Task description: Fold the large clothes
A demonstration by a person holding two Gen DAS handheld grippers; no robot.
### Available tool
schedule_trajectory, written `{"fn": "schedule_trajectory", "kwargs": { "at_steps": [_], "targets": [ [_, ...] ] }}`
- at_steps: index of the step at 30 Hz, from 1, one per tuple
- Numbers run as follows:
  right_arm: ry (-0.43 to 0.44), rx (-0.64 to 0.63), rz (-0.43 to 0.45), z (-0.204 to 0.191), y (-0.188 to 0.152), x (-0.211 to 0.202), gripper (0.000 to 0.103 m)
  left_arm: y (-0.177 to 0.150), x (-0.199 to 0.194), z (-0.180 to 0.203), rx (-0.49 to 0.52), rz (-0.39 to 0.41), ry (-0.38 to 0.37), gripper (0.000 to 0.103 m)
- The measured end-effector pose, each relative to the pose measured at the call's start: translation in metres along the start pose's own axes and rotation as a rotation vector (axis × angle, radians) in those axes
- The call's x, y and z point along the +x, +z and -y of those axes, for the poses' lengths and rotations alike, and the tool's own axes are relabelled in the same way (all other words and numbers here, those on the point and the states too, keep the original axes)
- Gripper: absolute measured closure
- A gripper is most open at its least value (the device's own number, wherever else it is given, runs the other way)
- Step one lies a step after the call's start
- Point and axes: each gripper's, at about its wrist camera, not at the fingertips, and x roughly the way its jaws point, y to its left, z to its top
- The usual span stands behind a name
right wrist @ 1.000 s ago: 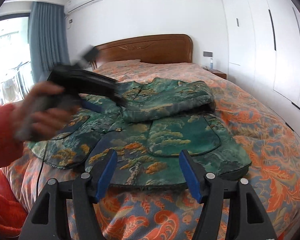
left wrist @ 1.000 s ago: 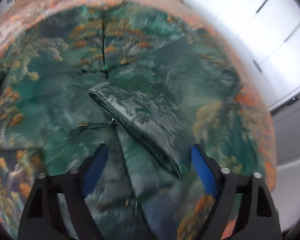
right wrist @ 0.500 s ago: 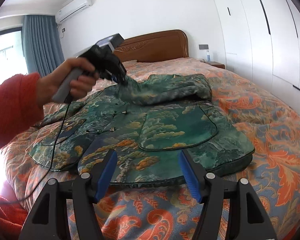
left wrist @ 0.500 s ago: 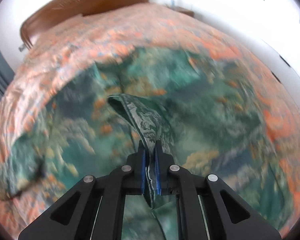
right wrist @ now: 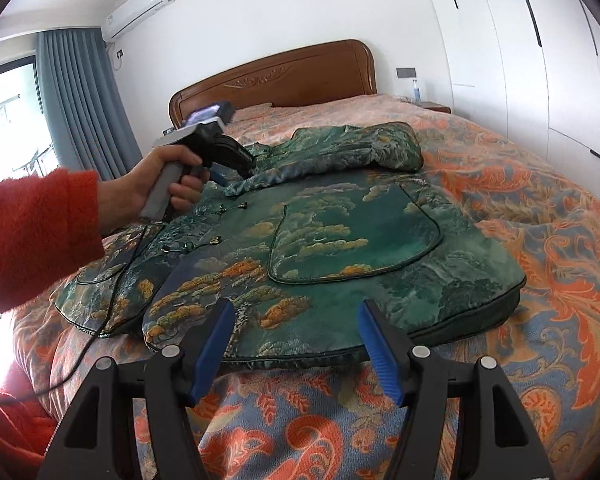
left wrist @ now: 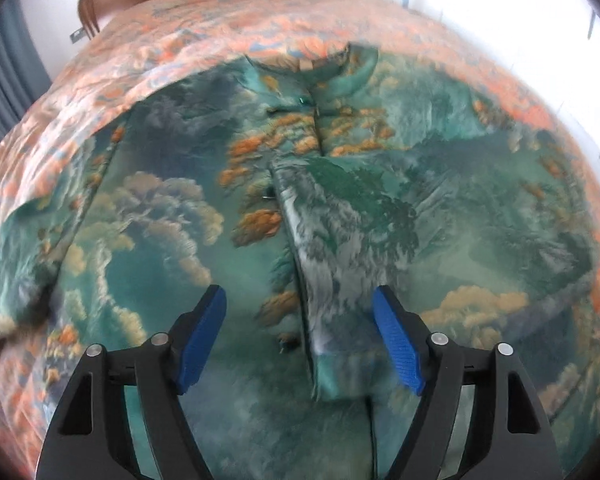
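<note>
green jacket (right wrist: 340, 248) is spread flat on the bed (right wrist: 540, 220), one sleeve (left wrist: 332, 240) folded across its front — left hand-held gripper (left wrist: 300, 344) & right hand-held gripper (right wrist: 296, 352) are both held wide open, nothing gripped.

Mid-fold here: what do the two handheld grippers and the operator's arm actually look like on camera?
Both the left gripper and right gripper have black skeletal frames with triangular cutouts, silver pivot bolts and ribbed blue fingers. From the right wrist view, the left unit has a grey pistol handle, a black body and a thin black cable. The hand is bare; the sleeve is fuzzy red.
</note>
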Motion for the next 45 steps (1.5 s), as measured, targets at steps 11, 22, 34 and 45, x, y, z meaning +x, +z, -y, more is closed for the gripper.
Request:
{"fn": "schedule_trajectory", "kwargs": {
  "at_steps": [11,22,34,45],
  "targets": [
    [0.015,0.050,-0.085,0.065,0.196,0.087,0.037,-0.012,-0.032,0.036,0.156,0.186,-0.017,0.037],
    [-0.098,-0.037,-0.407,0.106,0.195,0.301,0.037,-0.016,0.036,0.019,0.046,0.042,-0.076,0.034],
    [-0.183,0.162,-0.318,0.145,0.280,0.337,0.037,-0.030,0.040,0.027,0.076,0.125,-0.026,0.026],
    [-0.189,0.099,-0.220,0.103,0.246,0.267,0.037,-0.065,-0.038,-0.003,0.090,0.175,-0.005,0.008]
  ]
}}
